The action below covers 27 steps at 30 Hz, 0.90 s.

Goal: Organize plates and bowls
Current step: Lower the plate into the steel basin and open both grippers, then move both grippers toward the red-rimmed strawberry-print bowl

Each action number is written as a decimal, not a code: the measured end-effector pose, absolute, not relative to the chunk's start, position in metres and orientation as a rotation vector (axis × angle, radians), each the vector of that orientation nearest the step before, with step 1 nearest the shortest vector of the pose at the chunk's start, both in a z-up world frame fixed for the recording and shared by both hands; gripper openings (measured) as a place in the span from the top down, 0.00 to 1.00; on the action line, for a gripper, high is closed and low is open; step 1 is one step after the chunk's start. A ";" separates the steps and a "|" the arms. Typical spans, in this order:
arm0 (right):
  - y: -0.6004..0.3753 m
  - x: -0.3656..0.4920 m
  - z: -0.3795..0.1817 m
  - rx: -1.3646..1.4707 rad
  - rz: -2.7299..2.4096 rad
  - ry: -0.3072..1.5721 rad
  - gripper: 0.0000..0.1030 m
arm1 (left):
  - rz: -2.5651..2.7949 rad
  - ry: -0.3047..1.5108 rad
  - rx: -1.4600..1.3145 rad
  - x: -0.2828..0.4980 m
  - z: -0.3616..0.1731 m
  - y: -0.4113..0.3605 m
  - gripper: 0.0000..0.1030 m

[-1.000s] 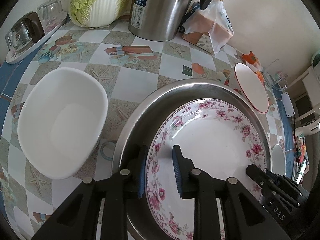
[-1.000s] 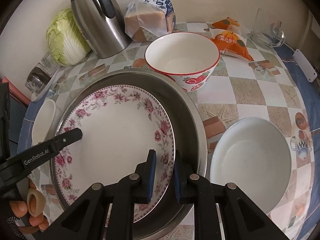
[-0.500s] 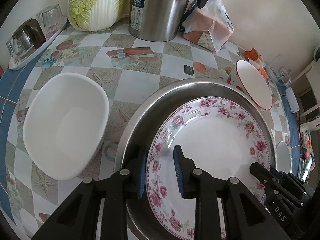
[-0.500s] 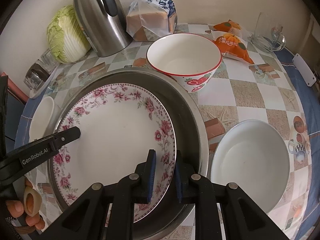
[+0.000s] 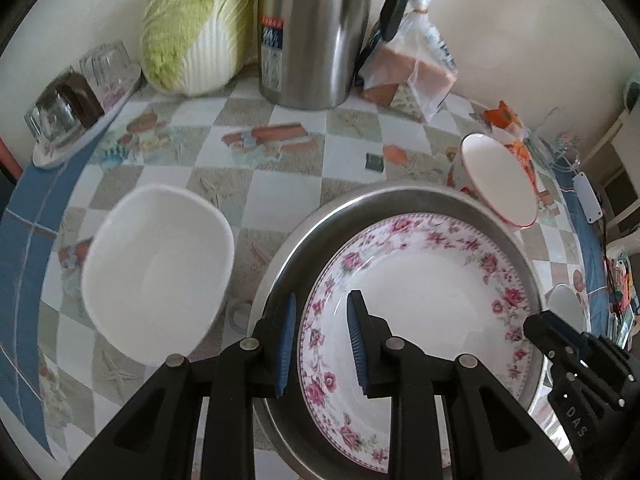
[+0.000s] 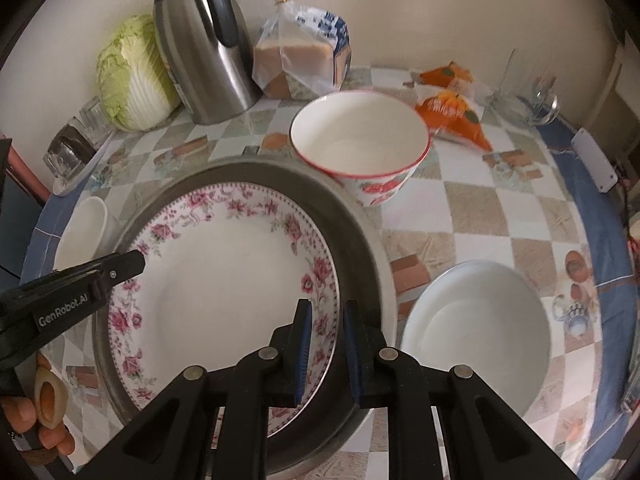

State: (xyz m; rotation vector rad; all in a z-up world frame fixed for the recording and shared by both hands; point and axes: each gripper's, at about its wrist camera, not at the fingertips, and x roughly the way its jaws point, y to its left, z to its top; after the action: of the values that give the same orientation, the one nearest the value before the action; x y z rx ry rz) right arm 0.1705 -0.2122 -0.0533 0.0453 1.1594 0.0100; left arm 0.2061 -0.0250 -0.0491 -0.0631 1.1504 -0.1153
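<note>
Cabbage (image 6: 132, 76), steel kettle (image 6: 200, 44), bagged bread (image 6: 304, 60), perhaps orange snack packets (image 6: 452, 108).

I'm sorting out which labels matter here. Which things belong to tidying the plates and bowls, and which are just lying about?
Job:
floral plate
steel pan
red-rimmed bowl
white bowl
second white bowl

Lying about:
kettle
cabbage
bread bag
orange packets
glasses

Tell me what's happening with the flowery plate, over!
Both grippers, left and right, clamp opposite rims of the floral plate. Plate sits in the steel basin. Nothing blocking.
</note>
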 end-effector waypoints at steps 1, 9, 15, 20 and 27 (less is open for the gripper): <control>-0.212 0.170 -0.047 0.040 0.010 1.144 0.82 | -0.119 1.140 -0.060 0.206 -0.045 -0.026 0.74; -0.211 0.167 -0.021 0.037 0.007 1.078 0.79 | -0.090 1.096 -0.034 0.202 -0.025 -0.028 0.61; -0.216 0.167 -0.025 0.034 -0.023 1.087 0.42 | -0.045 1.088 -0.015 0.202 -0.025 -0.023 0.30; -0.217 0.168 -0.028 0.040 -0.018 1.090 0.29 | -0.027 1.096 -0.012 0.202 -0.028 -0.021 0.21; -0.218 0.168 -0.029 0.054 -0.003 1.082 0.10 | 0.000 1.092 -0.004 0.201 -0.030 -0.018 0.20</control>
State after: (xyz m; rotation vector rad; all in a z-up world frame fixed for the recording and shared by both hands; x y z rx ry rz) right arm 0.1682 -0.2183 -0.0294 0.0540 1.0815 -0.0029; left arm 0.2015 -0.0183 -0.0302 -0.0042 1.0919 -0.0004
